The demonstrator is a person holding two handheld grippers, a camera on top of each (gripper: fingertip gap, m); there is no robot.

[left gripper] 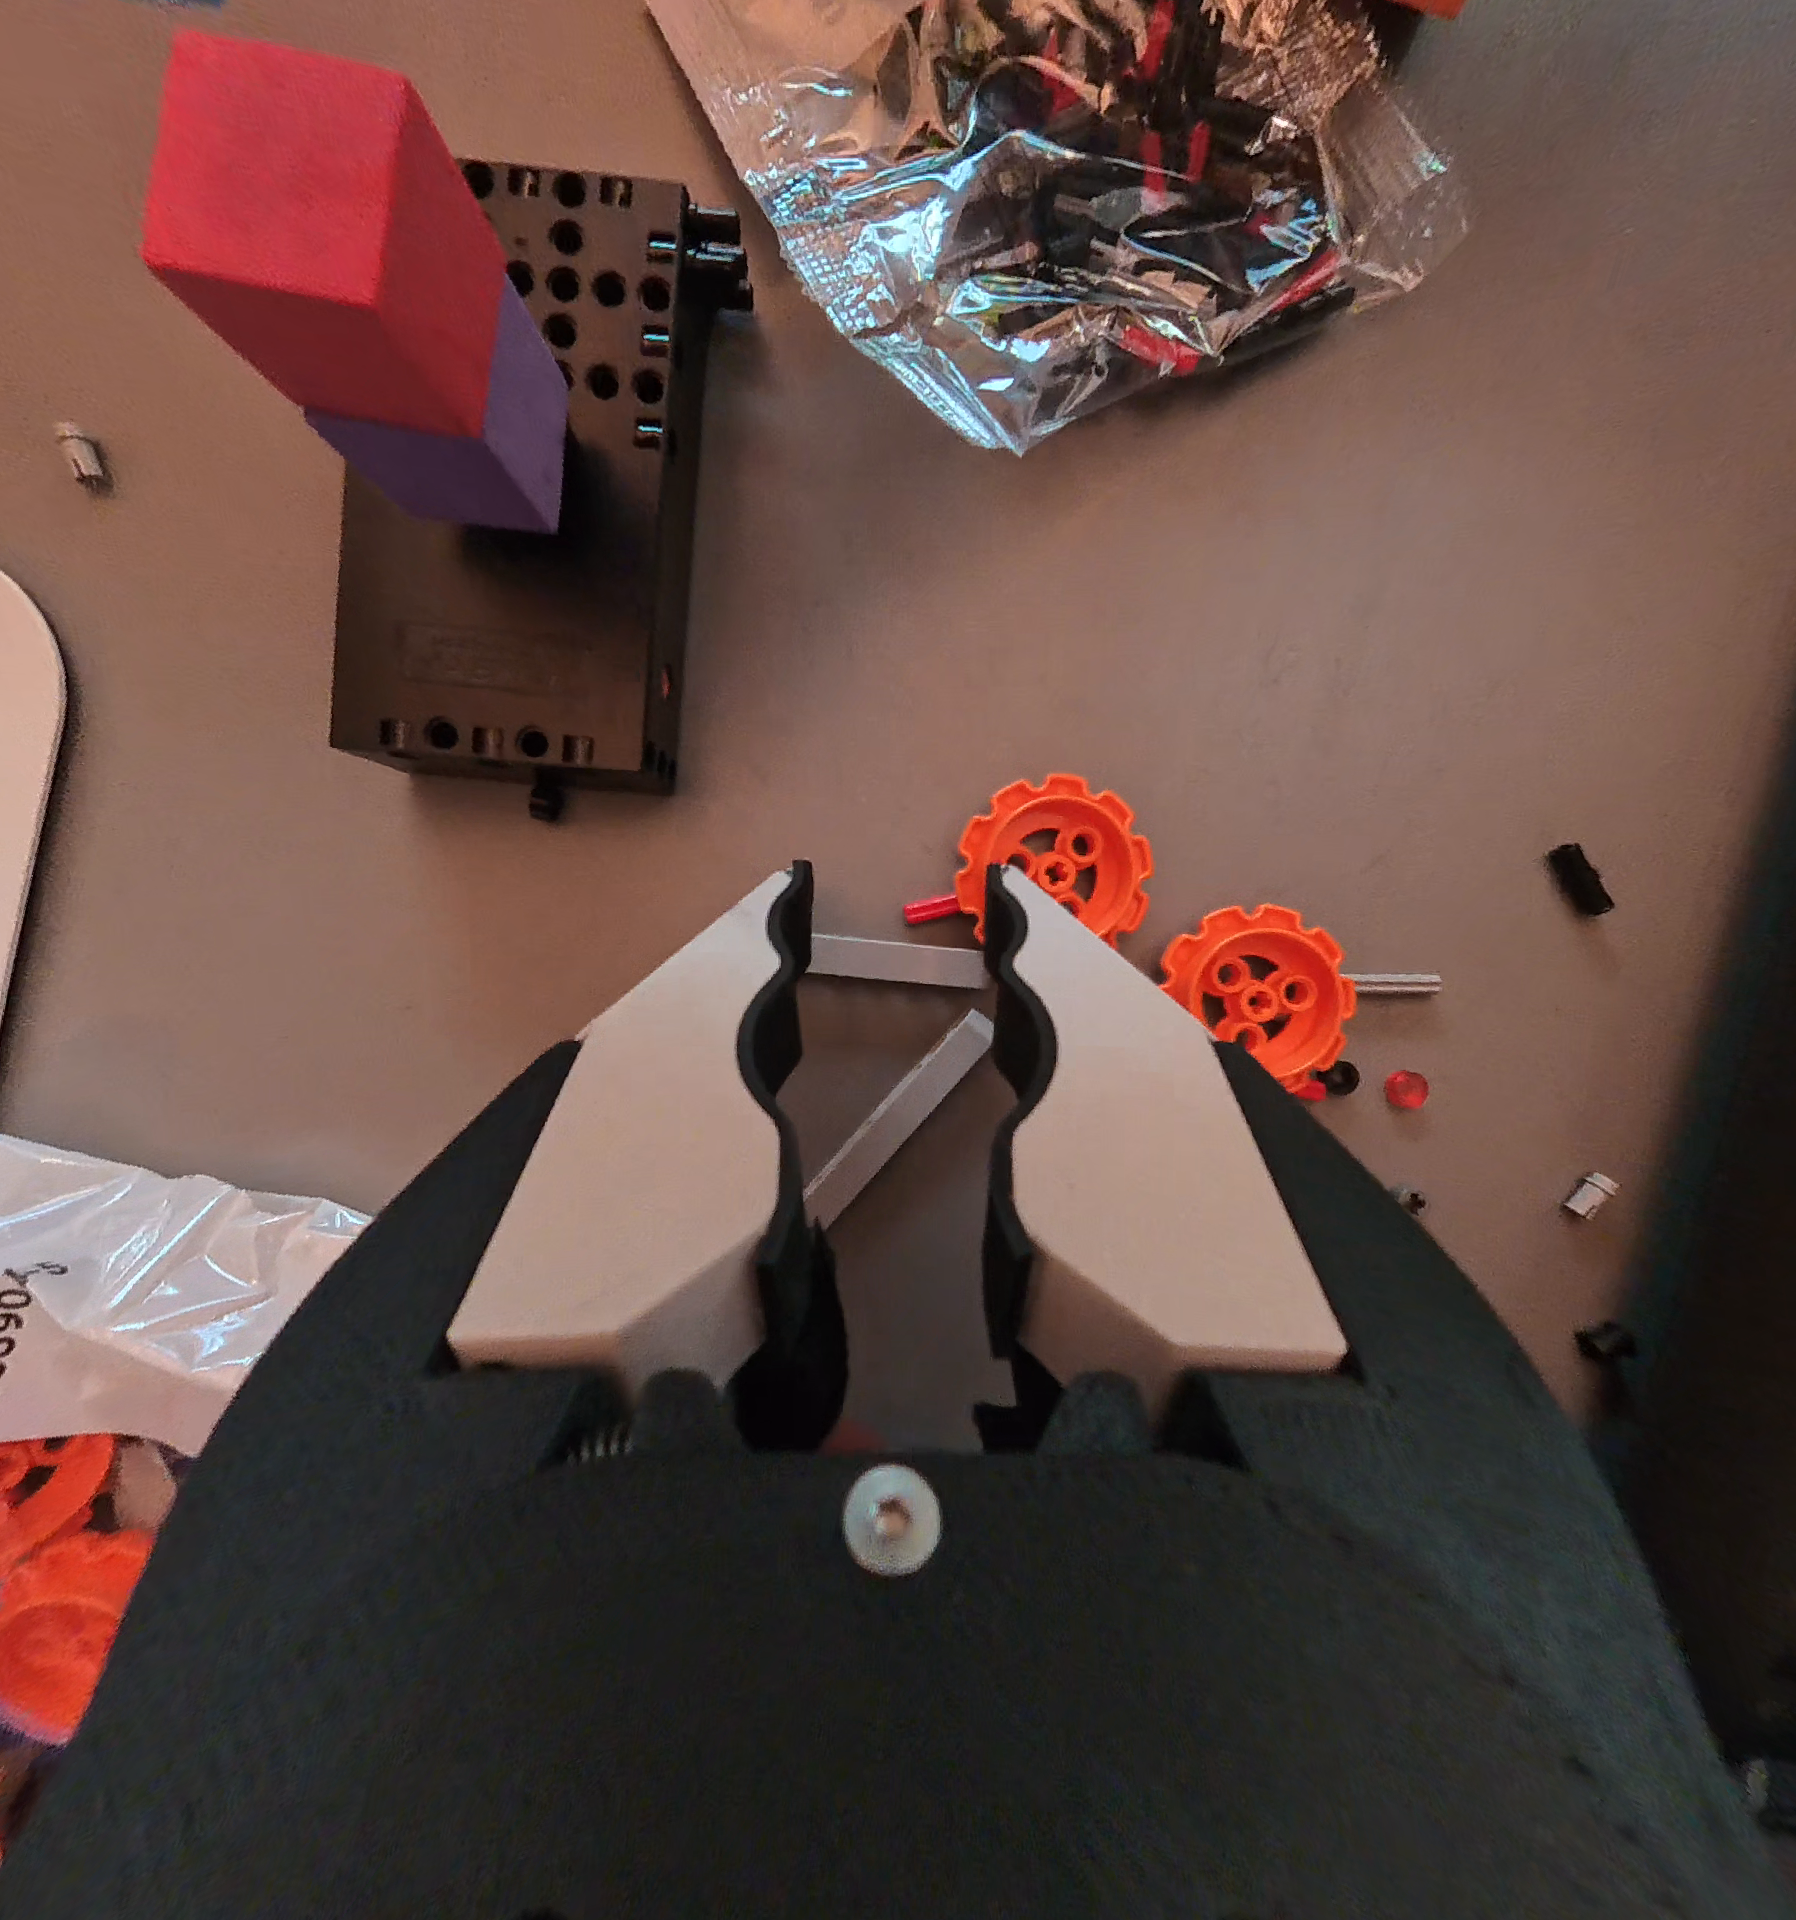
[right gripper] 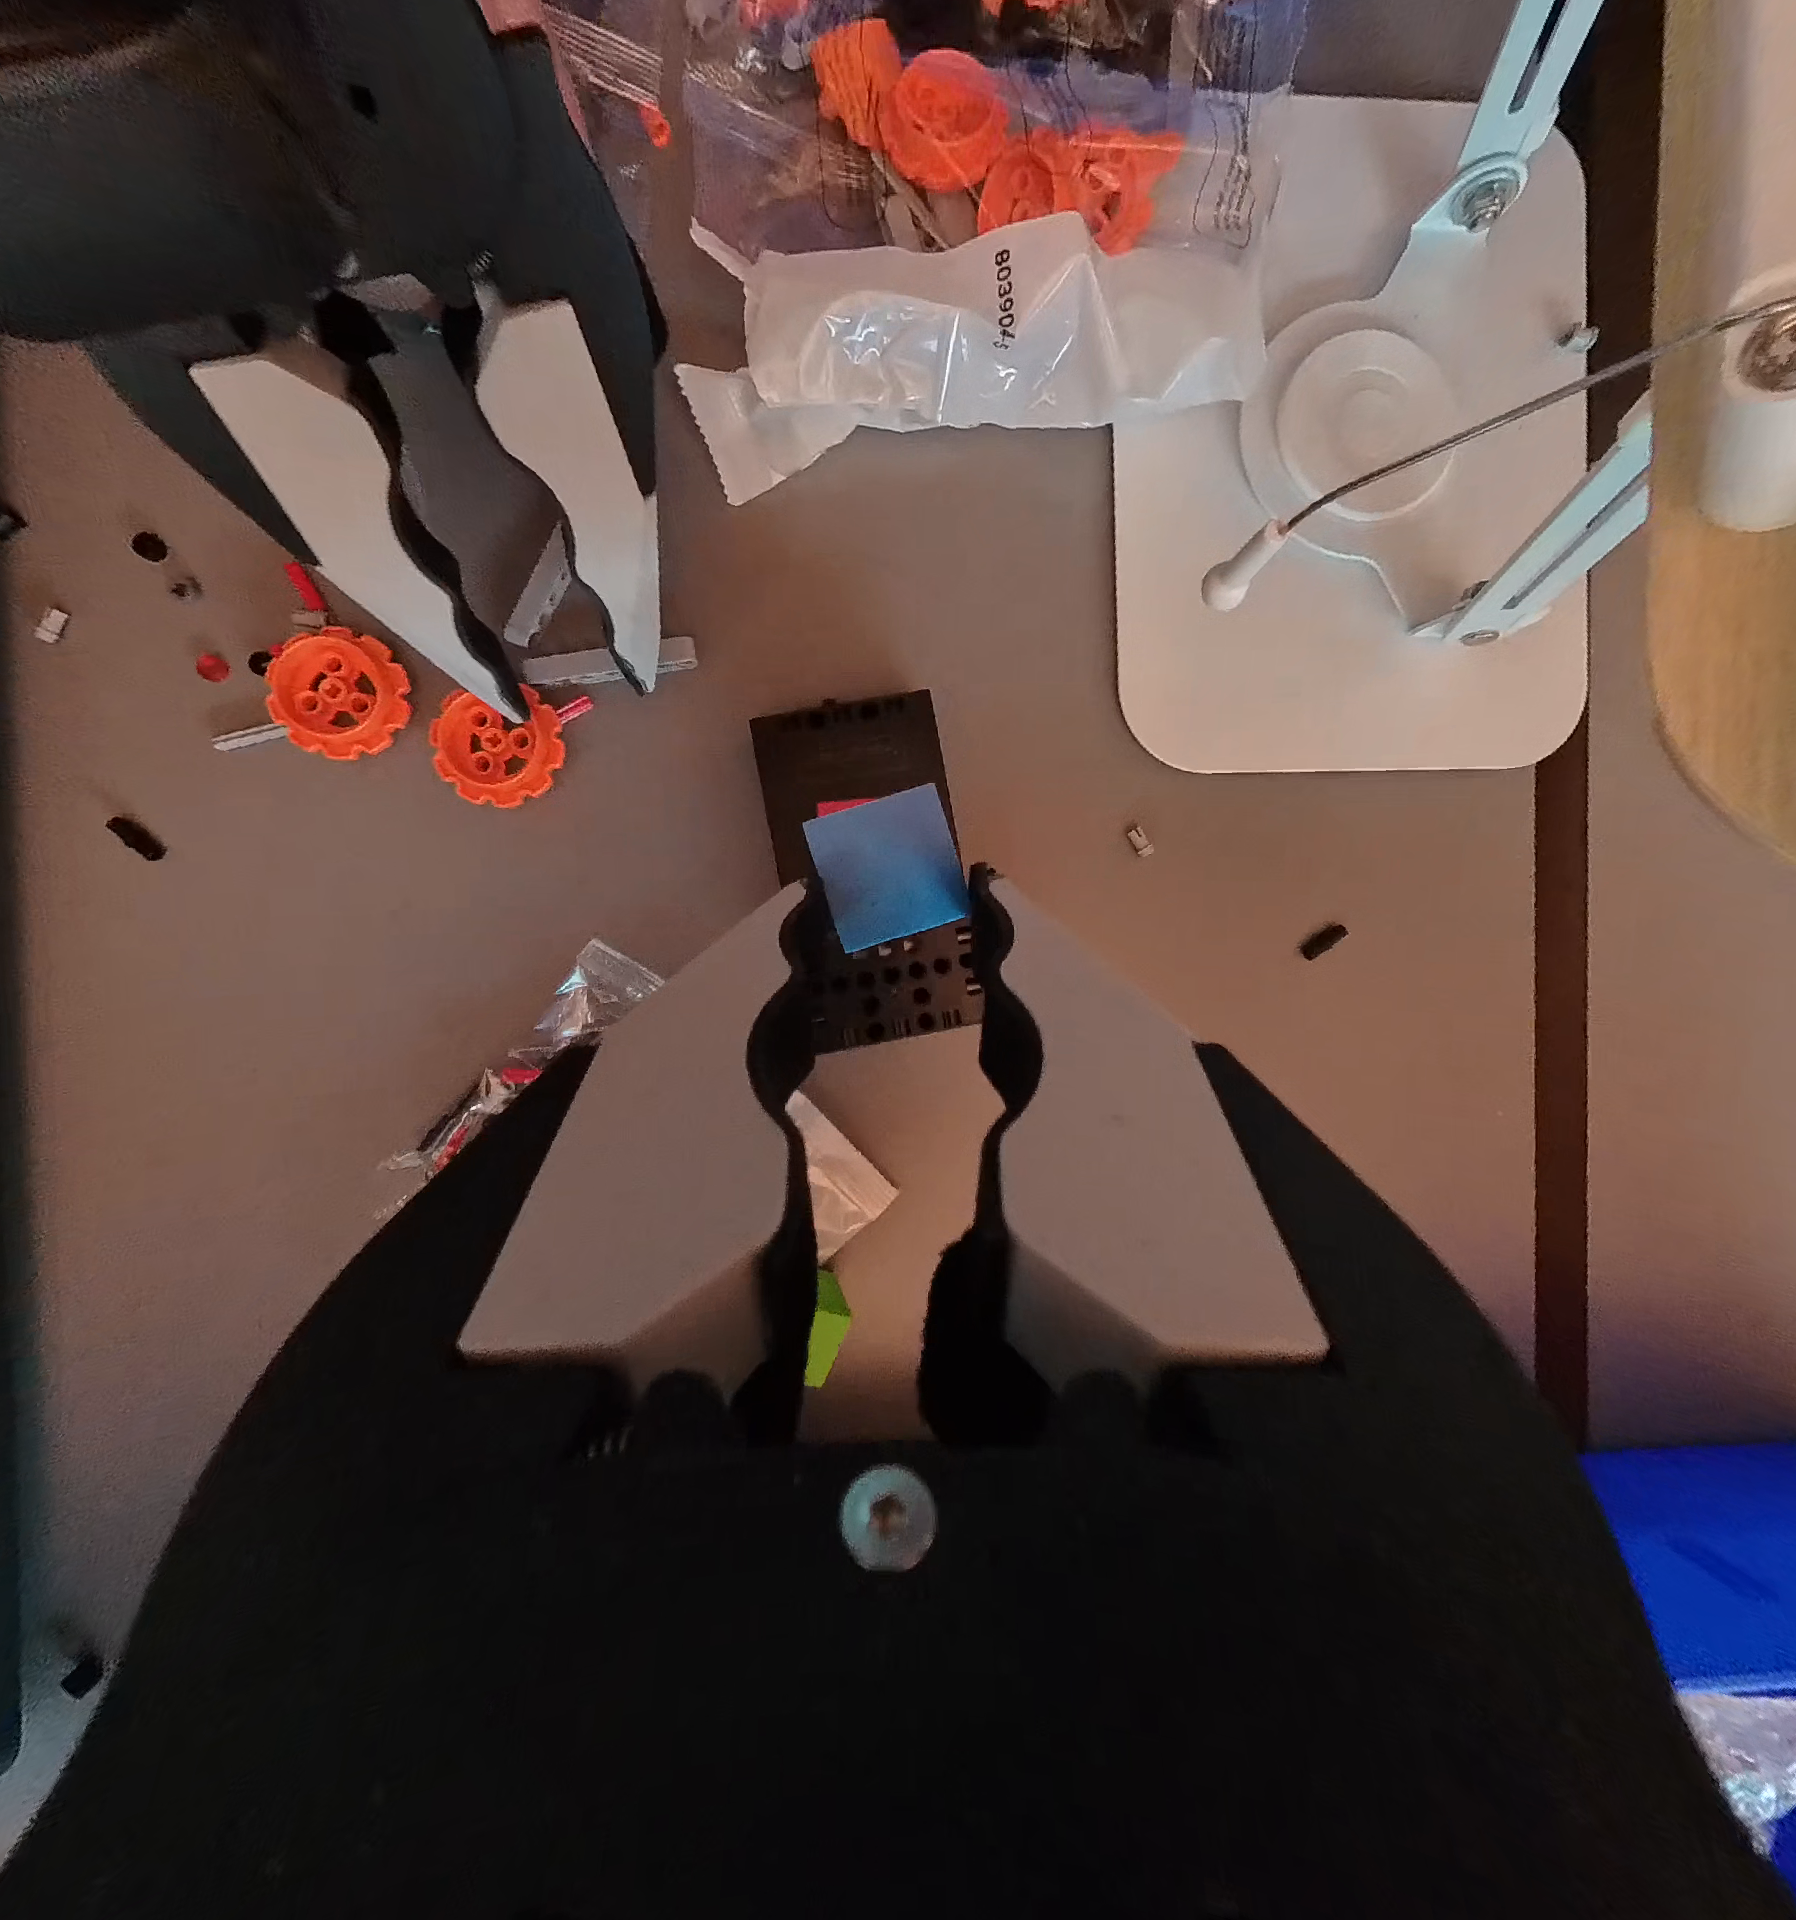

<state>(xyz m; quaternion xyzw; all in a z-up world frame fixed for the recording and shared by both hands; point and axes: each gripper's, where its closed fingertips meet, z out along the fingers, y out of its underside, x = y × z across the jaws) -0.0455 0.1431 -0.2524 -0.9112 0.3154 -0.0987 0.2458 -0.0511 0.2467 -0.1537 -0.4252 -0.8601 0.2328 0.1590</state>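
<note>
My left gripper [left gripper: 899,883] is open, low over the table. Its fingertips flank a grey beam [left gripper: 894,961], and a second grey beam [left gripper: 904,1122] lies slanted between the fingers. Two orange gears [left gripper: 1055,862] [left gripper: 1258,997] lie just to its right. My right gripper [right gripper: 894,888] is shut on a blue foam block [right gripper: 889,868] above a black perforated box [right gripper: 899,997]. In the left wrist view that box [left gripper: 520,623] carries a red block [left gripper: 322,218] stacked on a purple block [left gripper: 478,457]. The left gripper [right gripper: 577,696] also shows in the right wrist view, beside a gear [right gripper: 494,743].
A crinkled clear bag of black and red parts [left gripper: 1081,208] lies beyond the box. A bag of orange parts [right gripper: 977,156] and a white lamp base [right gripper: 1351,644] are near. Small pins and bushes [left gripper: 1580,878] are scattered. A blue bin [right gripper: 1746,1558] is at the right. Across from one pair of fingers to the other is roughly 15 cm.
</note>
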